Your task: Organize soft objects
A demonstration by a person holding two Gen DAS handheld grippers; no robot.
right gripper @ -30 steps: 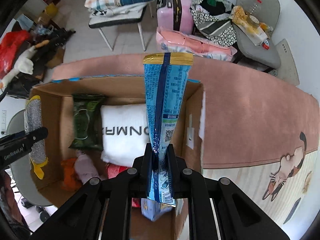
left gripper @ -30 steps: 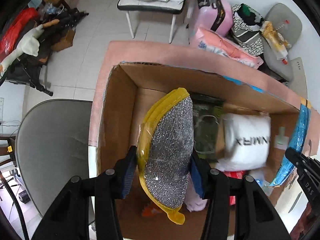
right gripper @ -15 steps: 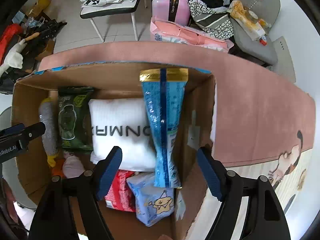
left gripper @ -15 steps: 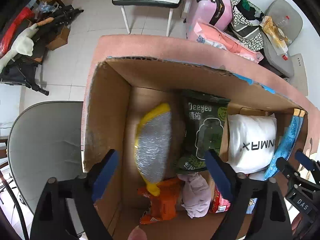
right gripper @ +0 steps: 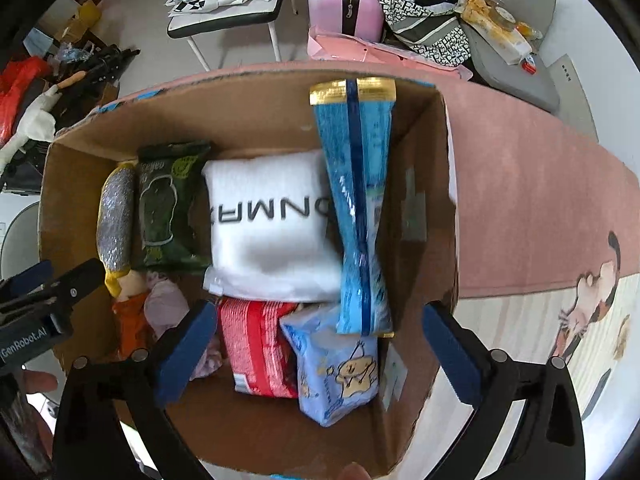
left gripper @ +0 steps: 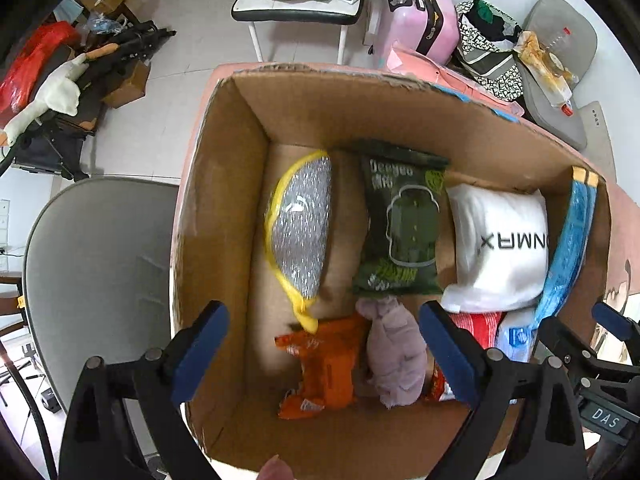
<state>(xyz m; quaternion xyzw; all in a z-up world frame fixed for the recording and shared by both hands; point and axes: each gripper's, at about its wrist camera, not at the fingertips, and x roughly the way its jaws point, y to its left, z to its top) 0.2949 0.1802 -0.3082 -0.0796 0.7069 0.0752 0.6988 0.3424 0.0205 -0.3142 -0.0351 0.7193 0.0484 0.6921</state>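
An open cardboard box (left gripper: 224,184) (right gripper: 248,120) holds several soft things. A silver sponge with a yellow rim (left gripper: 300,224) (right gripper: 116,220) lies at its left end. Beside it lie a dark green pack (left gripper: 400,228) (right gripper: 168,208) and a white packet (left gripper: 500,248) (right gripper: 272,224). A tall blue packet (right gripper: 356,208) (left gripper: 568,240) leans at the box's right end. My left gripper (left gripper: 320,352) is open and empty above the box's left part. My right gripper (right gripper: 320,344) is open and empty above the right part.
An orange packet (left gripper: 324,368), a mauve cloth (left gripper: 396,356), a red packet (right gripper: 256,344) and a light blue packet (right gripper: 340,364) lie at the box's near side. The box stands on a pink tabletop (right gripper: 528,184). A grey chair (left gripper: 96,272) stands left.
Both grippers have opened and pulled back. The sponge left my left gripper and lies in the box. The blue packet left my right gripper and leans inside the box.
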